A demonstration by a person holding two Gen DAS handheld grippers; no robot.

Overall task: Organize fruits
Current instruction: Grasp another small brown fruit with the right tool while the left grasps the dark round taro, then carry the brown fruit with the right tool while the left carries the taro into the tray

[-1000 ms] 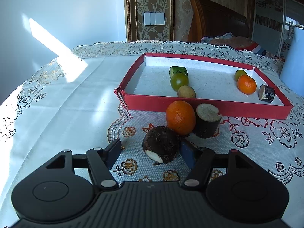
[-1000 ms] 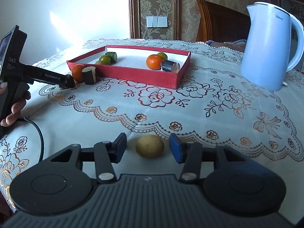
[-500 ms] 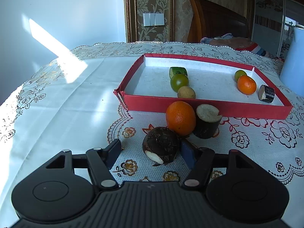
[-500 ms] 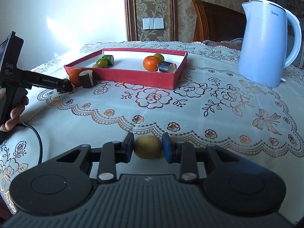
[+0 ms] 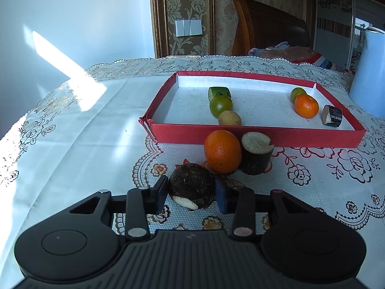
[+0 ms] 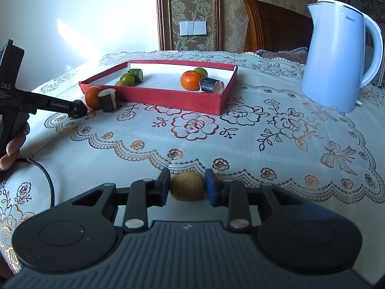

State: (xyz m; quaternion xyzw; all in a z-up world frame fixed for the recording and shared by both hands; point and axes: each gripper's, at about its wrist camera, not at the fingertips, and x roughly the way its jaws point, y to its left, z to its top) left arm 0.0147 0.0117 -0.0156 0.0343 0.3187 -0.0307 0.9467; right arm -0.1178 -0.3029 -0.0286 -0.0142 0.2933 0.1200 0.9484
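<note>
Right tool (image 6: 187, 187) clamping kiwi (image 6: 187, 186), left tool (image 5: 191, 191) gripping taro (image 5: 191, 186)

An orange (image 5: 222, 151) lies before the tray (image 5: 262, 138), kettle (image 6: 336, 53) right.

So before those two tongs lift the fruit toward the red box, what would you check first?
1. Right tongs closed on the kiwi: ok.
2. Left tongs closed on the dark round fruit: ok.
3. Free space in the red tray: ok, middle is bare.
4. Orange and cut stub stand between left tongs and tray: not ok, lift over them.
5. Grip firmness: cannot tell.
</note>
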